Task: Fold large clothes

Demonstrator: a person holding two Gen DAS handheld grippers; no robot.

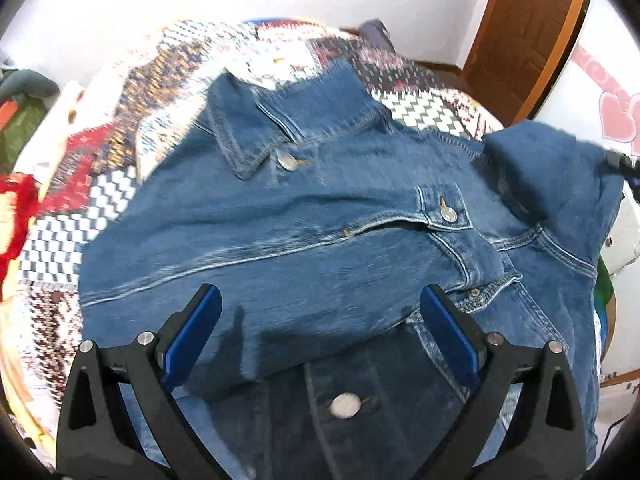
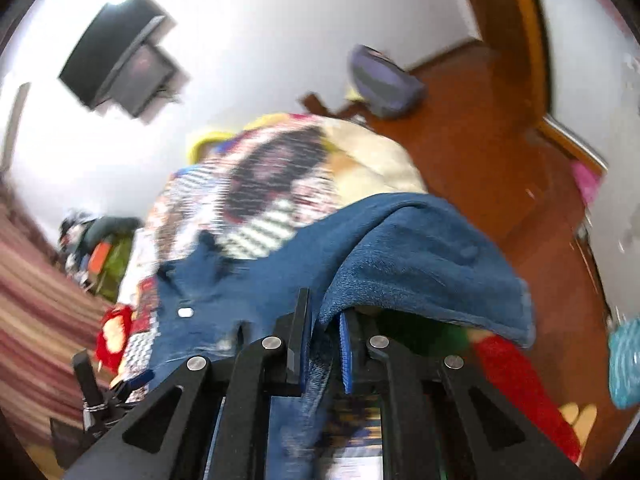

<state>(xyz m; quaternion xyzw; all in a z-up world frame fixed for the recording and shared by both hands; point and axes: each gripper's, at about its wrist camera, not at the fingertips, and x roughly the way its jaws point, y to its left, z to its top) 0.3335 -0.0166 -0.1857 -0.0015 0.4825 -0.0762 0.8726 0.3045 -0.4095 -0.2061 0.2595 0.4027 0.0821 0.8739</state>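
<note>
In the left wrist view, the blue denim jacket with silver buttons [image 1: 320, 208] lies spread out on the patchwork quilt of many colours [image 1: 120, 120], and the left gripper [image 1: 320, 312] hangs just over it with its blue-padded jaws spread wide and nothing between them. In the right wrist view, the right gripper [image 2: 324, 320] has its jaws pressed together, pinching a fold of the jacket [image 2: 400, 248] and holding it up off the quilt [image 2: 280, 168], with the brown wooden floor [image 2: 480, 140] behind.

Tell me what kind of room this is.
Probably a bedroom in a home: a denim jacket lies on a patchwork quilt over what looks like a bed, with a wooden door and a wall-mounted screen.
</note>
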